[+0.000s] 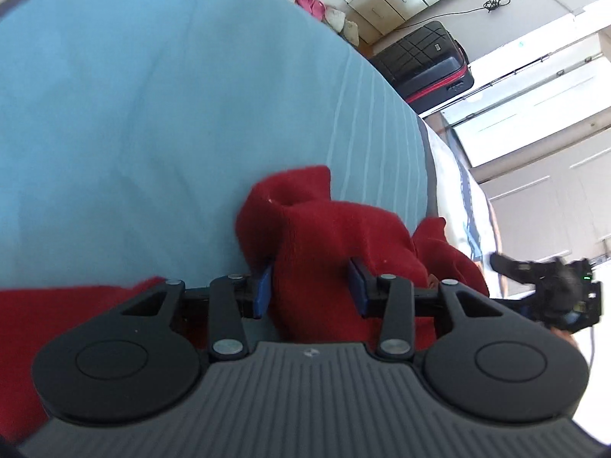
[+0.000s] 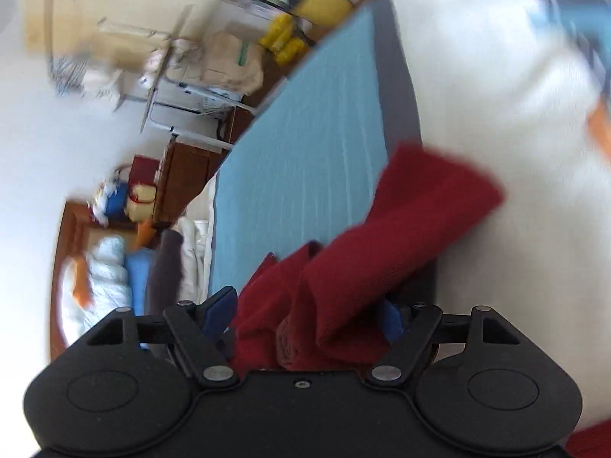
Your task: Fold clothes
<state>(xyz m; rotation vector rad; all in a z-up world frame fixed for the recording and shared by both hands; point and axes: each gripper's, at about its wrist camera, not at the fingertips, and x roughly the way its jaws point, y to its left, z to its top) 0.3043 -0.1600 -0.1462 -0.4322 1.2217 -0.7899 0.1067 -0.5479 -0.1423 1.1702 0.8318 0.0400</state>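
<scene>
Red garment [image 1: 336, 236] bunched over blue sheet [image 1: 133, 95], pinched in left gripper [image 1: 311, 290] and right gripper [image 2: 305, 315]. Soft, limp, light knit; best gripped at edges.

Left tool [image 1: 311, 290] and right tool [image 2: 305, 313] each clamp red cloth.

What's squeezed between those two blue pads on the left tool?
A bunched fold of the red garment fills the gap between the left gripper's blue pads, over the blue bedsheet. The left wrist view shows it.
</scene>
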